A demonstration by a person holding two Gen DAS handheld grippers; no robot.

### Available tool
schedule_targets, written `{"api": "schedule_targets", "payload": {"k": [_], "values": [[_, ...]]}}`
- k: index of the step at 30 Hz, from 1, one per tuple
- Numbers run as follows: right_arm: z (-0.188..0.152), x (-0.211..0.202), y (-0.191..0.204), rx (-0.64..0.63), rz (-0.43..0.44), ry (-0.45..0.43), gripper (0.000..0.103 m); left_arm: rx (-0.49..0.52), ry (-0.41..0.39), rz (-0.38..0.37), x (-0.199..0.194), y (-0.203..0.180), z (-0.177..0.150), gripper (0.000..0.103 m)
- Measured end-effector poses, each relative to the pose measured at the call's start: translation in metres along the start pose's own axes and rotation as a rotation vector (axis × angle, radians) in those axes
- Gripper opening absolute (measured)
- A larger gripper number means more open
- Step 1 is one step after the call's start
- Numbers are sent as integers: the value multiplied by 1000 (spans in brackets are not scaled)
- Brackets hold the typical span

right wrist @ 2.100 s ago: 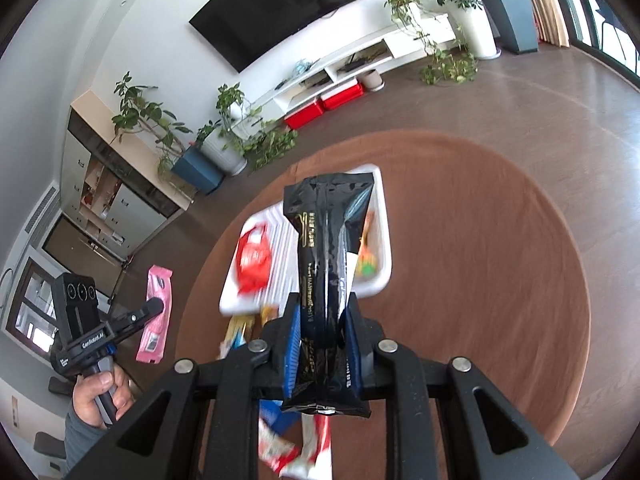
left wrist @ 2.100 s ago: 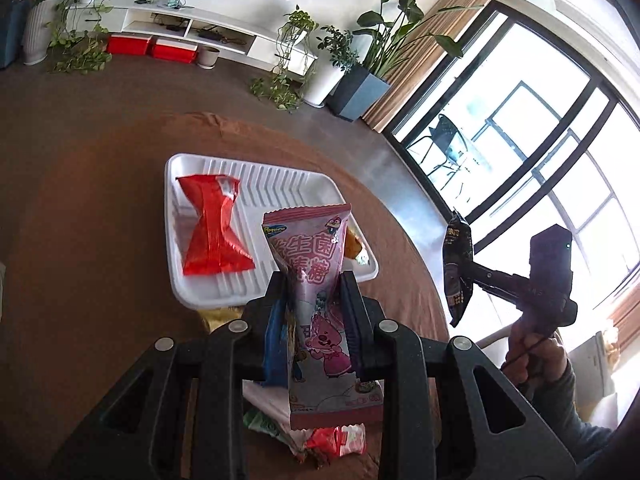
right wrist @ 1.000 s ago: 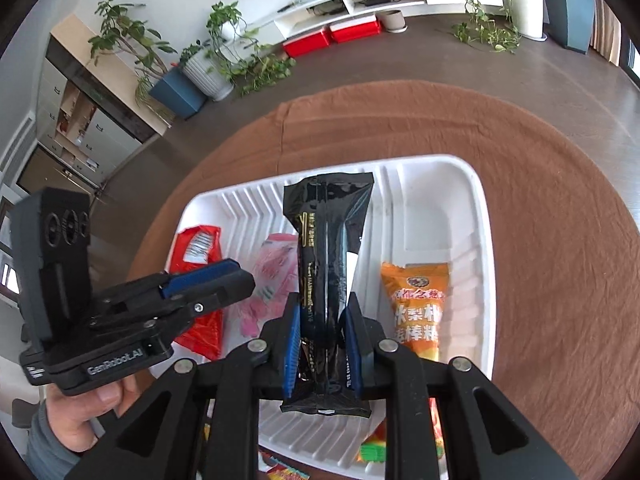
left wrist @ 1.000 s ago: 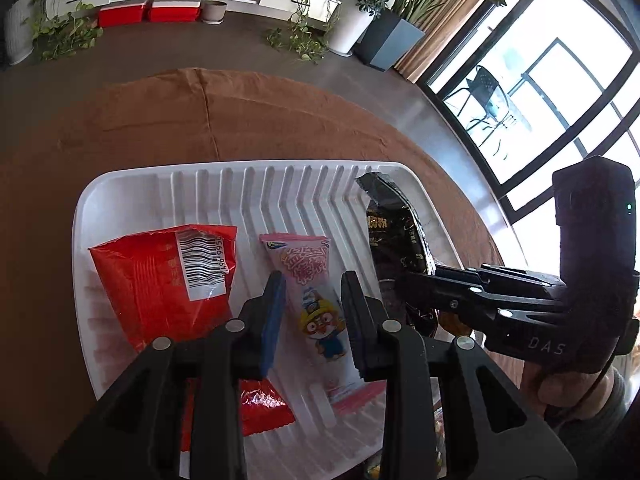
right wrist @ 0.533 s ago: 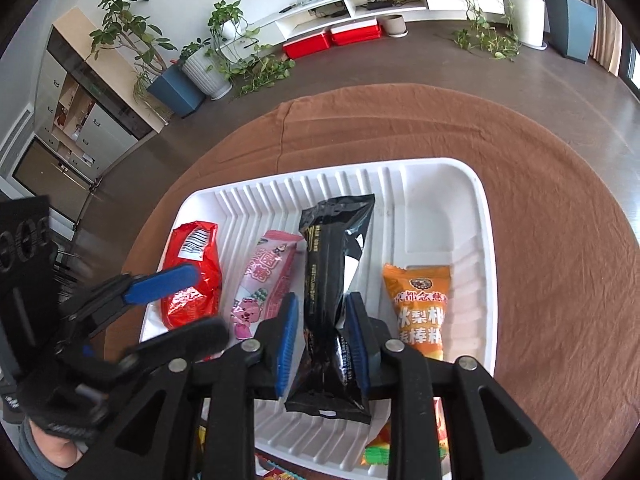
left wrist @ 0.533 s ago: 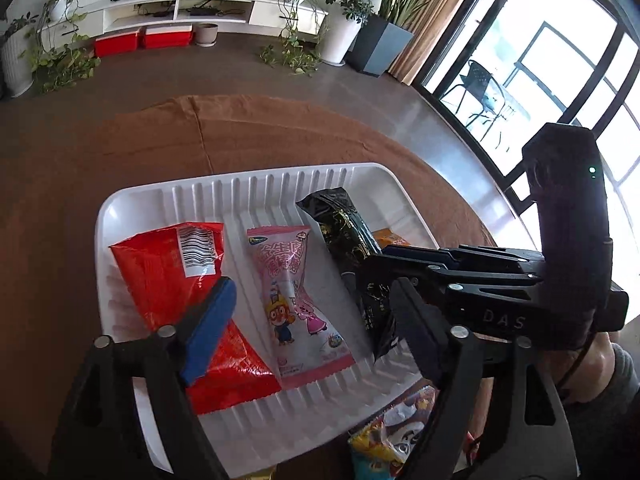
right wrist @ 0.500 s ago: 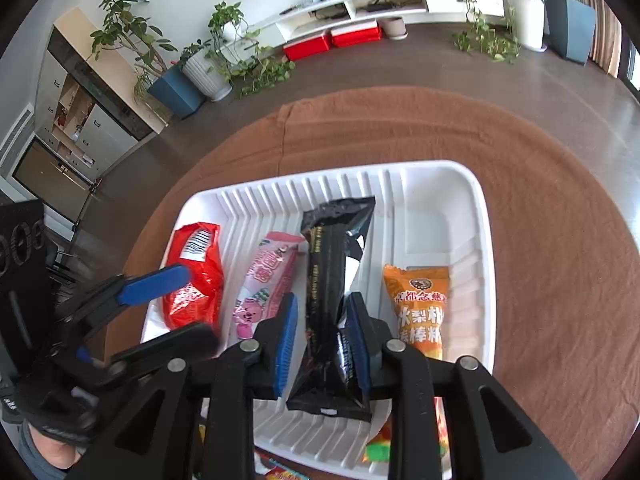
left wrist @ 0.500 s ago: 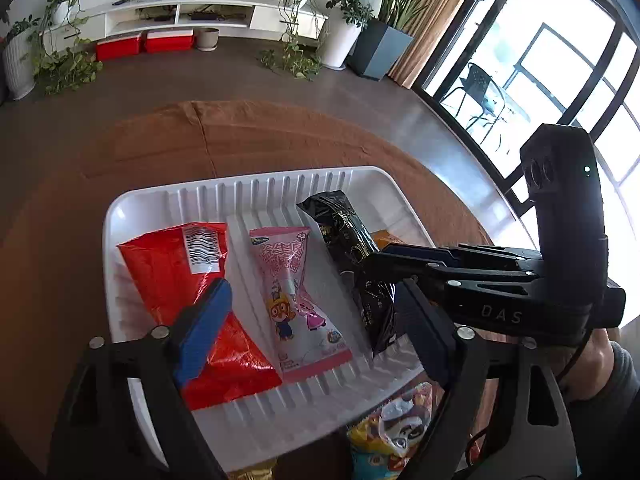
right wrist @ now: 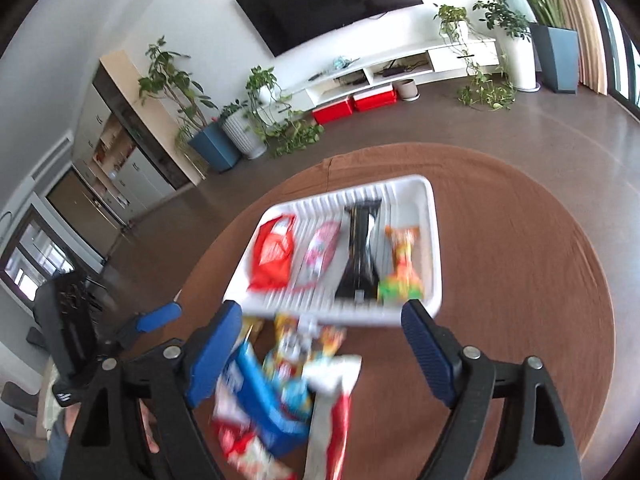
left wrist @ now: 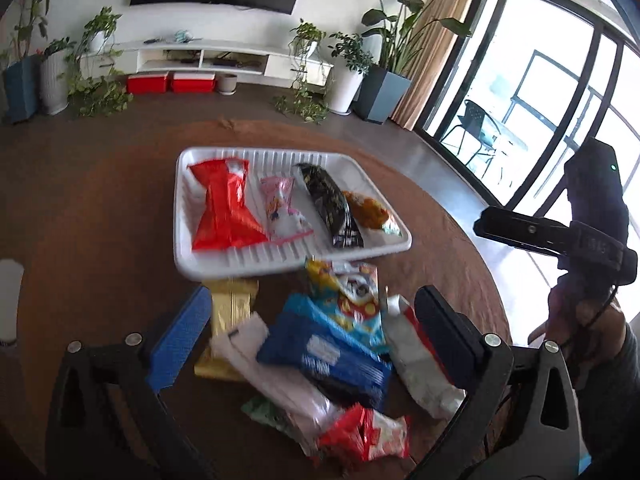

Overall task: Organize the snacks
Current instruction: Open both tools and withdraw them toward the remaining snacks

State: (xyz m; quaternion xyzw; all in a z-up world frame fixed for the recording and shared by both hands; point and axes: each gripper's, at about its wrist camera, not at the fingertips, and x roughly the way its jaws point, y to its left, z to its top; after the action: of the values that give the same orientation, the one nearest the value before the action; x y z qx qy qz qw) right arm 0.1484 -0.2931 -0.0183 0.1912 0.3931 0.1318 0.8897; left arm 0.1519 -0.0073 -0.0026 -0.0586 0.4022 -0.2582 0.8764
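Note:
A white ridged tray [left wrist: 280, 266] holds a red packet [left wrist: 224, 208], a pink packet [left wrist: 280, 208], a black packet [left wrist: 332, 208] and an orange packet [left wrist: 368, 212] side by side. My left gripper [left wrist: 313, 291] hangs above a pile of loose snacks [left wrist: 328, 356] in front of the tray. Its jaws are opening, with nothing gripped. In the right wrist view the same tray [right wrist: 432, 240] lies ahead. My right gripper [right wrist: 322, 307] is over that pile [right wrist: 280, 392], jaws opening and pressing on nothing.
The tray and pile rest on a round table under a brown cloth [left wrist: 100, 220]. A white cylinder [left wrist: 10, 304] stands at the left edge. A hand [left wrist: 580, 320] holds the right gripper at the far right. Plants and a TV shelf line the far wall.
Both grippers let go: the pink and black packets now lie in the tray. Both pulled back and upward from the tray to above the loose pile, with jaws spread wide.

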Motion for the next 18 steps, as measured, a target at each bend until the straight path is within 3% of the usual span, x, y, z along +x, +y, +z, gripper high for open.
{"api": "schedule_targets", "payload": {"k": [3,8,13,18], "values": [[-36,-19,8,-22,-31,-21,84,-88,48,27,-9,3,-45,103],[-100,-32,29,-54,-4,-14,82,-86,55,34,-20,-6,-96,102],[-133,-15,56,-170,-15,78,78,-112,85,17,-20,-12,-122,102],[-145,-3,81,-306,-34,108,78,-110,74,40,-33,-13,-132,102]]}}
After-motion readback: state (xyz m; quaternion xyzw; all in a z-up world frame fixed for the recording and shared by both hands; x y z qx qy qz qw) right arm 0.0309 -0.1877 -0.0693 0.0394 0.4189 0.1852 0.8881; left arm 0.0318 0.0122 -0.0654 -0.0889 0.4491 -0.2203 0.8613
